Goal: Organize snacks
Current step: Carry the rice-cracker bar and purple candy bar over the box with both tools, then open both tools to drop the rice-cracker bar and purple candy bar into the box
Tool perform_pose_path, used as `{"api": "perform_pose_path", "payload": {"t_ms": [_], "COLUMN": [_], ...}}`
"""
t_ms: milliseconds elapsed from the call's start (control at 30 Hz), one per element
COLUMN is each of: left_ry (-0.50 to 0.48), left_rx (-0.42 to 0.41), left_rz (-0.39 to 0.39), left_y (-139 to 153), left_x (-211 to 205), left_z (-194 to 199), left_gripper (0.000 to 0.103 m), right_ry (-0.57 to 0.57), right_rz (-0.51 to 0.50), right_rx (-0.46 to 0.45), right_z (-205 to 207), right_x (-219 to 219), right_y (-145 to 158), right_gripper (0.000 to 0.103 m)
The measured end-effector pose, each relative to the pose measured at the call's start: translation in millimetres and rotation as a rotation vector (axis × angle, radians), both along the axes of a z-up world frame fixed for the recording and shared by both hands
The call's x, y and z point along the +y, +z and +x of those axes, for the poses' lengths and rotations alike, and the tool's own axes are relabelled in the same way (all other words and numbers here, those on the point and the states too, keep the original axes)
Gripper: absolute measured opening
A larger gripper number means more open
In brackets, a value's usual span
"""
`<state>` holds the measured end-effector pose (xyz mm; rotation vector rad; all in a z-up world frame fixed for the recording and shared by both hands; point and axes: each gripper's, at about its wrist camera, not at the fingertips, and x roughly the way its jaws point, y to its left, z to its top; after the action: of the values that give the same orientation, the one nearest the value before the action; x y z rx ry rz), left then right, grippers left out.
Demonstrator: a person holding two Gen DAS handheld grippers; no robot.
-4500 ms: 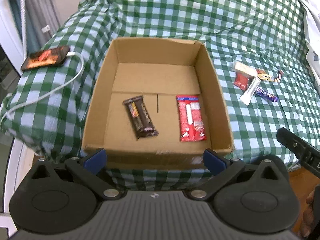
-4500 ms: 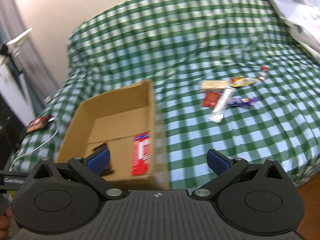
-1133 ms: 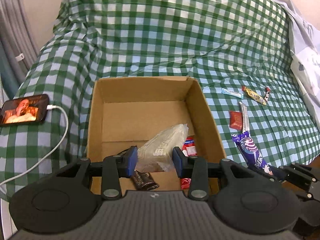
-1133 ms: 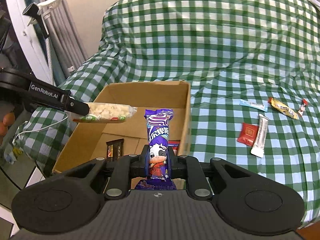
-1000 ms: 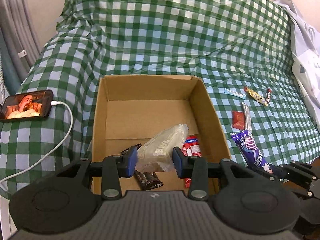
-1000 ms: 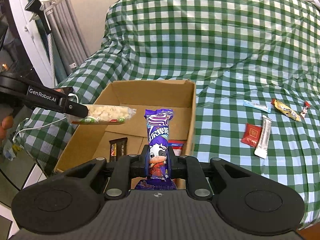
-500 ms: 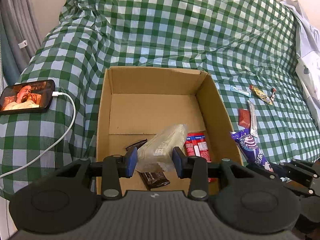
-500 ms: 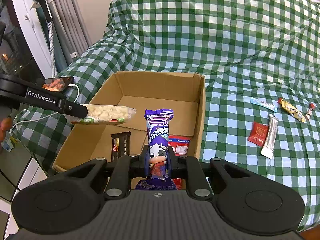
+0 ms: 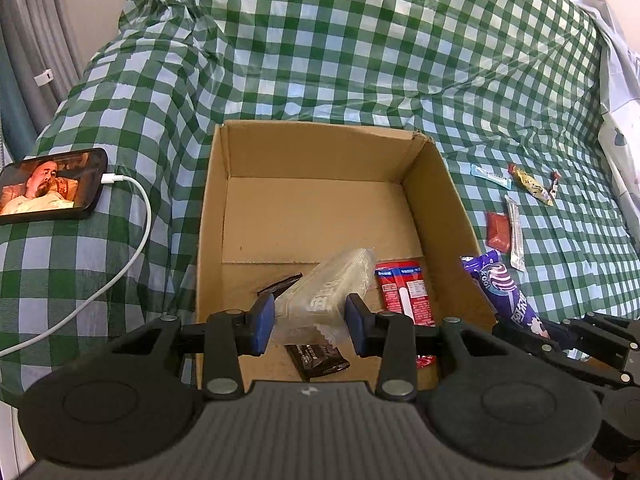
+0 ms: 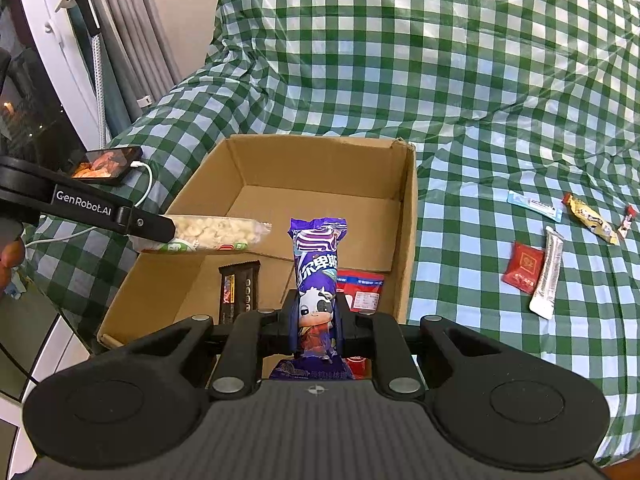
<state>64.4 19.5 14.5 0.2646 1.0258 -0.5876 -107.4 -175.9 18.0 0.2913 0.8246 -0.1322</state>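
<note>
An open cardboard box [image 9: 320,148] [image 10: 410,216] sits on the green checked cloth. On its floor lie a dark chocolate bar [image 9: 318,356] [image 10: 238,288] and a red packet [image 9: 404,292] [image 10: 362,284]. My left gripper [image 9: 310,322] is shut on a clear pack of pale puffed snack [image 9: 328,292] [image 10: 212,232], held above the box's near part. My right gripper [image 10: 316,324] is shut on a purple cartoon-cow snack bag [image 10: 318,276] [image 9: 500,292], upright near the box's right wall. Several small snacks [image 9: 510,216] [image 10: 552,248] lie on the cloth to the right.
A phone [image 9: 48,186] [image 10: 108,164] showing a video lies left of the box with a white cable [image 9: 132,248] plugged in. Grey curtains [image 10: 120,48] and a white frame stand at the left. White bedding [image 9: 620,80] lies at the far right.
Both grippers have come closer over the box with their snacks still held; the box looks larger and lower in both views. Long ago both grippers were open and held nothing.
</note>
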Motion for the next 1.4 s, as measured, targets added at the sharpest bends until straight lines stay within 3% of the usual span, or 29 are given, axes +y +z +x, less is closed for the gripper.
{"api": "perform_pose_path", "payload": {"t_ms": [1400], "left_ry": [0.015], "left_rx": [0.105], "left_rz": [0.085], "left_y": [-62], "left_x": [-25], "left_z": [54], "left_gripper": [0.043], "right_ry": [0.031], "right_rz": [0.063], "right_rx": [0.103], "right_z": [70], "right_x": [-15], "right_y": [-59], "right_gripper": [0.017]}}
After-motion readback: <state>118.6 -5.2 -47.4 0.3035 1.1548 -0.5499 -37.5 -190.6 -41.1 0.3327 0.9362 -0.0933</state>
